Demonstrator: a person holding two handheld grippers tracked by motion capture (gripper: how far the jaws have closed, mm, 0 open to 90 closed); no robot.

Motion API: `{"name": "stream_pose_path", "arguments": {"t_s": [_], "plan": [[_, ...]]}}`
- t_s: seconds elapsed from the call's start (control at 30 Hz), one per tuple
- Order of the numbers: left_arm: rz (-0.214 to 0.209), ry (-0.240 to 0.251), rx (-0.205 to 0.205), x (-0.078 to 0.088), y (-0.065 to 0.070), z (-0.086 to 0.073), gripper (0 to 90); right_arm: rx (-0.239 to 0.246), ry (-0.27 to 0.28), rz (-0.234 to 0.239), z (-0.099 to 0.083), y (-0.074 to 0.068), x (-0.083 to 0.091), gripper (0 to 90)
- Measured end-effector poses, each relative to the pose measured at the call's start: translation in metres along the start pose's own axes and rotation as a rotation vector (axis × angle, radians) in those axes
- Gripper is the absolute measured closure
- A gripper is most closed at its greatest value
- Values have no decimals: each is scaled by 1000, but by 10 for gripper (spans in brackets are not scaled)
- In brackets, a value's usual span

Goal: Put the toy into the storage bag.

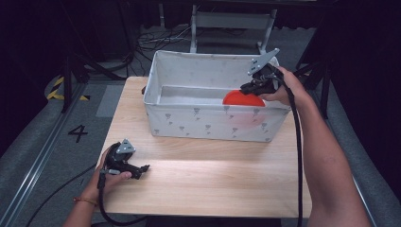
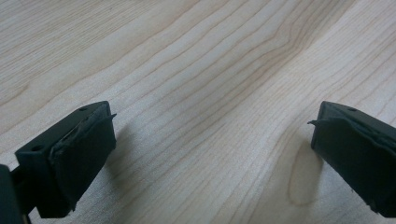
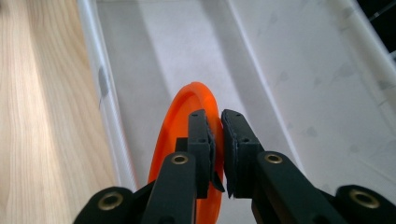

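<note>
Holding an orange plastic plate on edge inside the fabric bin, right end: our right gripper pinches its rim. We judge it light, stiff, slippery. Left gripper spread, over the table.

Right claw holds an orange plate inside the fabric bin; left claw rests on the table.

My worktop is pale wood with smooth, matt grain. The bin looks like soft white cloth printed with small grey marks. The orange disc I hold seems smooth, slightly glossy plastic. My fingers are matt black, their pads rough-edged.
</note>
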State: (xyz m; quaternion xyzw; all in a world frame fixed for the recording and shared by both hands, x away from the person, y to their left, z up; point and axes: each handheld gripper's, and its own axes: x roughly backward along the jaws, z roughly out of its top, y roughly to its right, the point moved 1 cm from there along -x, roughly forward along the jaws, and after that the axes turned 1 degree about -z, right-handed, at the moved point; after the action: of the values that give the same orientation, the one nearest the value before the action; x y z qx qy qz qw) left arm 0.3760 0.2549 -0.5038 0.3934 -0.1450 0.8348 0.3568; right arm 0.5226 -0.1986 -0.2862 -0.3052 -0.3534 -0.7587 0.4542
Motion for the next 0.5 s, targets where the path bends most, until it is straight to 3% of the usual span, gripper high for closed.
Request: {"name": "stream_pose_path", "arguments": {"t_s": [0.2, 0.5], "plan": [[0, 0, 0, 0, 0, 0, 2, 36, -79, 45, -4, -4, -10, 825], [0, 1, 0, 0, 0, 0, 2, 48, -185, 101, -7, -4, -17, 825]]}}
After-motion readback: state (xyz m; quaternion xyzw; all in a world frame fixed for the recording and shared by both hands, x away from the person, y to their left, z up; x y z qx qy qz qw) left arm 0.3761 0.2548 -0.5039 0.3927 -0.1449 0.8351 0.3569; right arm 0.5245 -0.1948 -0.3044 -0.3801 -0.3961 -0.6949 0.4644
